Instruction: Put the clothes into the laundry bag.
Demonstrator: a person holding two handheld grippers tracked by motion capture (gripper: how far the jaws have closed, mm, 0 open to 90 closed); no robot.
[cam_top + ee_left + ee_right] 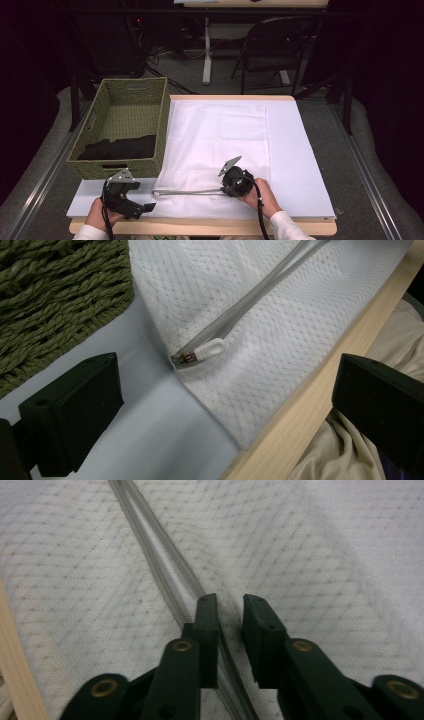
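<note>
Table brightly lit, dark surroundings, close-ups soft.

High view: I look from above my side of the table (300, 150), forward and down, far enough to take in the basket (125, 100) and floor beyond.
Left gripper view: very near, I look down between wide-set jaws at the bag (260, 340) corner, zipper (250, 300) end and table edge.
Right gripper view: closer yet, along the jaws onto the zipper (150, 545).
Shared: all three views hold the bag's zipper line.
</note>
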